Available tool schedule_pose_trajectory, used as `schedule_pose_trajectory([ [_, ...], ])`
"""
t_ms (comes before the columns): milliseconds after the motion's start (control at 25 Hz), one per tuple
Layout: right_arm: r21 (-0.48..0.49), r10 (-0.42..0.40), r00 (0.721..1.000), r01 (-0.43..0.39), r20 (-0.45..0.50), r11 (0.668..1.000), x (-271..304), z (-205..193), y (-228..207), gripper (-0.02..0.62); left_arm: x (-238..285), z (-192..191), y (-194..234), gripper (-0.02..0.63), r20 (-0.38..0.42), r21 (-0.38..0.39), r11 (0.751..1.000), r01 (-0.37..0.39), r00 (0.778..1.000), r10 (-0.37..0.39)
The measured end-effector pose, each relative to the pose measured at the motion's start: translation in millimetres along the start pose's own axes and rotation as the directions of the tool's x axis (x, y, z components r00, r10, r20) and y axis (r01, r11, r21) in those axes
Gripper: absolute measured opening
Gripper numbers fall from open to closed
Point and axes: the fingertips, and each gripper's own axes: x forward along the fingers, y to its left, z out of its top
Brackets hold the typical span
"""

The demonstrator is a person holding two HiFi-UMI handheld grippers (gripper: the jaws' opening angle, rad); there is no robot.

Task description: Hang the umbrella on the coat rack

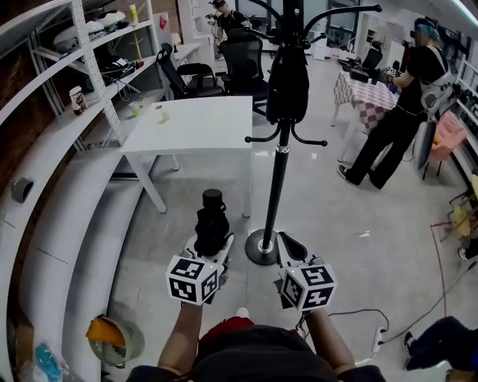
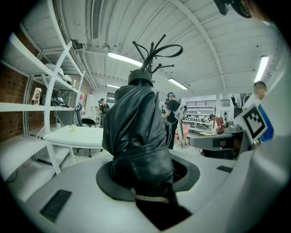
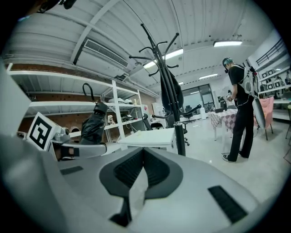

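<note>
Umbrella [image 1: 212, 216], folded, black: clamped upright in left gripper [image 1: 211, 240], lower centre. Right gripper [image 1: 288, 243]: jaws together, empty. Step: approach to coat rack [image 1: 278, 179]. Next, likely: raise to a free hook [image 1: 258, 139].

Two claws sit low in the head view, the left claw [image 1: 212, 242] at seven o'clock and the right claw [image 1: 290, 246] at five. There is one folded black umbrella [image 1: 212, 216] and one coat rack [image 1: 278, 171] at centre carrying one dark bundle [image 1: 288, 82]. One white bench [image 1: 196, 123] at eleven o'clock bears two small items [image 1: 160, 113]. Two people stand, one person [image 1: 224, 19] at twelve, another person [image 1: 403, 104] at two.
</note>
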Motion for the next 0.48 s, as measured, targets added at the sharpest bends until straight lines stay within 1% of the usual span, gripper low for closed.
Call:
schedule_pose_trajectory([
  [80,-0.011,-0.012,1.0,0.012,-0.001,1.0,10,3,3,0.018,5,2,13,0.16,-0.003,0.018,1.0,-0.003,1.0,0.003],
  [240,-0.017,-0.025,1.0,0.025,-0.003,1.0,26,7,10,0.018,12,10,38,0.16,0.012,0.012,1.0,0.001,1.0,-0.001],
  [480,-0.028,-0.034,0.999,0.033,-0.01,0.999,40,10,19,0.018,19,24,58,0.16,0.027,0.021,1.0,0.007,1.0,-0.008],
])
